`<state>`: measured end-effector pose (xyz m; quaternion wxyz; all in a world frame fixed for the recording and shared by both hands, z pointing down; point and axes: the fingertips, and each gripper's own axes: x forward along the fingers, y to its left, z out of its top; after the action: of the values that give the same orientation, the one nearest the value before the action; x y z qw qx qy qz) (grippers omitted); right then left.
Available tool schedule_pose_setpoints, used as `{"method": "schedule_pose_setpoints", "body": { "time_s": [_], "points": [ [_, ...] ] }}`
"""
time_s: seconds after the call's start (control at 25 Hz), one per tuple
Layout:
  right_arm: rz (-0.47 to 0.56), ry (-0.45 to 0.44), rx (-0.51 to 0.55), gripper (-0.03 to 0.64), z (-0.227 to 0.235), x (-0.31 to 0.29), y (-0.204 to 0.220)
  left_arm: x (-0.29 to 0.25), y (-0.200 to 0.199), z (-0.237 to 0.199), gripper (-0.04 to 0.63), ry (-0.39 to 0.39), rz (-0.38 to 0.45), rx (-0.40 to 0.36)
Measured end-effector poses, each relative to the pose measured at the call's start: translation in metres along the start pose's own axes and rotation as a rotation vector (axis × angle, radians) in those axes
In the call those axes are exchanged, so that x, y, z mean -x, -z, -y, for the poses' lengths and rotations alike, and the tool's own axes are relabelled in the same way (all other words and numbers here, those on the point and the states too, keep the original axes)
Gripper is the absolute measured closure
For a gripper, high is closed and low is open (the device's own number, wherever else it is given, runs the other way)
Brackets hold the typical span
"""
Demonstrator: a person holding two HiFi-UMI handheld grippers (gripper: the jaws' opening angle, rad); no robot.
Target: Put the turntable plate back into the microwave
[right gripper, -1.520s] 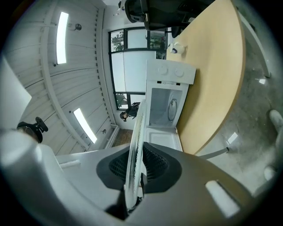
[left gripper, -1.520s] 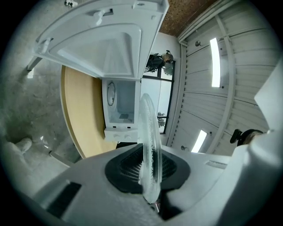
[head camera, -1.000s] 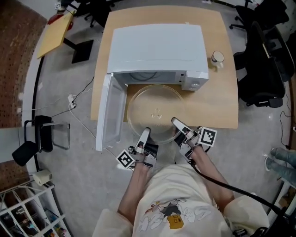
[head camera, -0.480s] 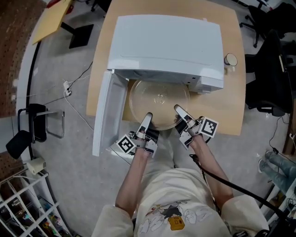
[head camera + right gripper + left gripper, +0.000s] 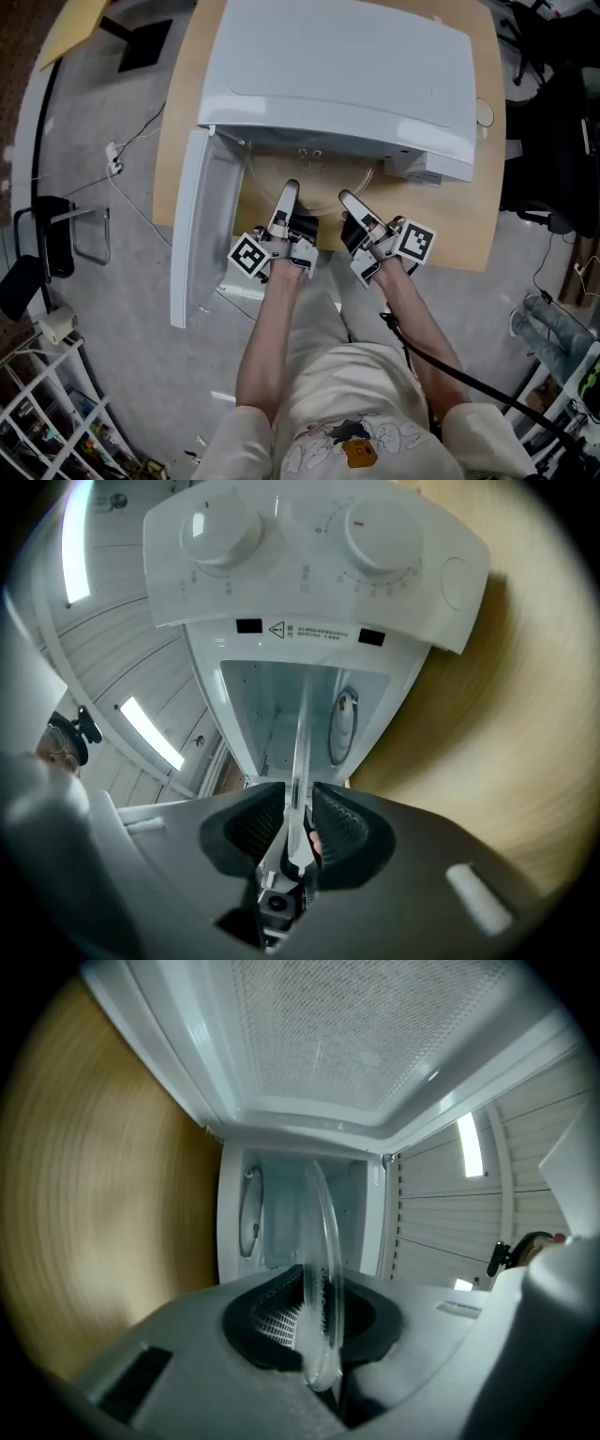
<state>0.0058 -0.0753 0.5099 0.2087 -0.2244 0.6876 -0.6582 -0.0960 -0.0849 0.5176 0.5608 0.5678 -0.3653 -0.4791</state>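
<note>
The clear glass turntable plate (image 5: 319, 178) lies mostly inside the cavity of the white microwave (image 5: 337, 66), and only its near rim shows. My left gripper (image 5: 288, 194) is at the opening, shut on the rim's left side; the left gripper view has the plate (image 5: 323, 1269) edge-on, pinched between the dark pads (image 5: 267, 1316). My right gripper (image 5: 349, 202) is at the rim's right side. Its jaws are opening: the plate edge (image 5: 300, 752) stands between the pads (image 5: 342, 822) with gaps showing.
The microwave door (image 5: 197, 225) hangs open to the left, over the edge of the wooden table (image 5: 183, 112). Two dials (image 5: 309, 546) sit beside the cavity. A small white object (image 5: 484, 112) is on the table's right. A black chair (image 5: 553, 122) stands right, cables (image 5: 112, 159) left.
Both grippers have moved forward with the plate, from over the table's front edge into the microwave opening. The plate has gone from fully in sight to mostly hidden inside.
</note>
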Motion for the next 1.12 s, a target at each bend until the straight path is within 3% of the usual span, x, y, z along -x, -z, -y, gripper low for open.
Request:
{"method": "schedule_pose_setpoints", "body": {
  "time_s": [0.12, 0.4, 0.84, 1.12],
  "points": [
    [0.015, -0.026, -0.019, 0.491, 0.003, -0.014, 0.001, -0.010, 0.000, -0.007, 0.568, -0.006, 0.000, 0.007],
    [0.086, -0.020, -0.056, 0.495, 0.020, -0.029, -0.008, -0.028, -0.003, -0.023, 0.568, -0.023, 0.009, 0.016],
    [0.148, 0.009, -0.061, 0.499, 0.014, 0.000, -0.002, -0.074, -0.018, -0.040, 0.568, -0.016, 0.018, 0.018],
    [0.151, -0.008, -0.073, 0.508, 0.003, 0.010, 0.011, -0.103, -0.023, -0.053, 0.568, -0.051, 0.038, 0.020]
  ]
}}
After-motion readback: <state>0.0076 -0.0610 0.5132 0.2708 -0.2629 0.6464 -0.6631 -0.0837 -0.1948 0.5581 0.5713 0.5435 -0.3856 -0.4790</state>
